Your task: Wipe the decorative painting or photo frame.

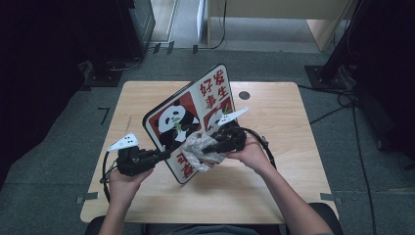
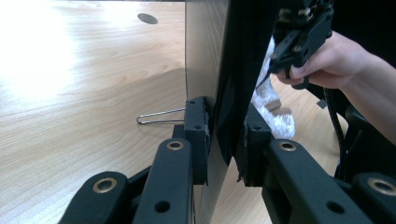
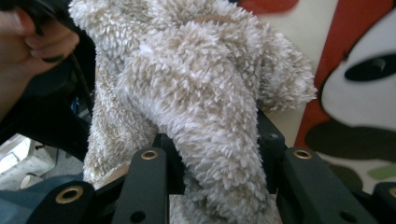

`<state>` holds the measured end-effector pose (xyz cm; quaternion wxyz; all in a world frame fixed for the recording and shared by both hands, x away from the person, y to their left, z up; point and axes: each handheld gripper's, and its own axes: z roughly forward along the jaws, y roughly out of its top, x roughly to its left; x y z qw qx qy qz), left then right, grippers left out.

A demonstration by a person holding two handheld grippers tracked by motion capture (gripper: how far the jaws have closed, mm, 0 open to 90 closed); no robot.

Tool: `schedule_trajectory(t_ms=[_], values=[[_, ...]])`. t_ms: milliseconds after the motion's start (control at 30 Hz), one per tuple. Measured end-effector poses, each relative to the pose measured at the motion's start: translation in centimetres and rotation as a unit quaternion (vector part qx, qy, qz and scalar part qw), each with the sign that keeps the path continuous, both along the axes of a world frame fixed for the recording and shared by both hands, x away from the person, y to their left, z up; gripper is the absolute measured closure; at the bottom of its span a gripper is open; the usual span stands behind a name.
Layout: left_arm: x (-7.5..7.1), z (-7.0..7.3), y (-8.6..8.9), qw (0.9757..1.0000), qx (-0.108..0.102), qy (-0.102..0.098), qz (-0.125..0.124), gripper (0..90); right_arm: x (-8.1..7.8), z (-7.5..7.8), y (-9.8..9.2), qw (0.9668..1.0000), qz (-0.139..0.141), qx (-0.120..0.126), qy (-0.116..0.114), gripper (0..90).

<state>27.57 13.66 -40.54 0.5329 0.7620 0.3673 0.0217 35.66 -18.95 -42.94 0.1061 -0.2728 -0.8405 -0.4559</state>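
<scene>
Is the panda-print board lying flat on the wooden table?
No: the panda-print board stands tilted on its edge, clamped by the left gripper, while the right gripper presses a fluffy beige cloth against it.

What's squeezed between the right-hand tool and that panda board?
A fluffy beige cloth, gripped by the right tool against the panda board, as the right gripper view shows.

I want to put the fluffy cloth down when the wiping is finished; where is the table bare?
The table is bare right of the panda board, past the round hole, and along the far left edge. It is crowded at the near middle: left gripper clamps the board, right gripper presses the fluffy cloth on it.
</scene>
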Motion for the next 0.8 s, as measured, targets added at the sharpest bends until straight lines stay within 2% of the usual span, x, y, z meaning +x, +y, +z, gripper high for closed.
schedule_trajectory(t_ms=[133, 200, 400, 500, 633, 733, 800], values=[[0.0, 0.0, 0.0, 1.0000, 0.000, 0.000, 0.000, 77.5, -0.1, -0.6, -0.1, 1.0000, 0.000, -0.004, 0.000, 65.3], [0.0, 0.0, 0.0, 1.0000, 0.000, 0.000, -0.001, 77.6, -0.2, -1.0, -0.1, 1.0000, -0.001, 0.002, -0.006, 65.3], [0.0, 0.0, 0.0, 1.0000, 0.000, 0.000, -0.002, 77.4, -0.8, -2.3, -0.3, 0.9999, -0.008, -0.006, 0.000, 65.4], [0.1, 0.0, 0.0, 1.0000, 0.000, 0.001, -0.004, 77.3, -0.9, -3.2, -0.4, 0.9997, -0.009, -0.013, 0.017, 65.4], [0.2, 0.1, 0.0, 1.0000, 0.001, 0.002, -0.006, 77.2, -1.1, -4.2, -0.6, 0.9996, -0.011, -0.010, 0.023, 65.4], [0.3, 0.1, 0.1, 1.0000, 0.001, 0.003, -0.008, 77.2, -1.2, -4.8, -0.5, 0.9992, -0.009, -0.024, 0.031, 65.3], [0.4, 0.1, 0.1, 0.9999, 0.000, 0.004, -0.012, 76.8, -1.3, -5.3, -0.6, 0.9993, -0.009, -0.022, 0.030, 65.4]])
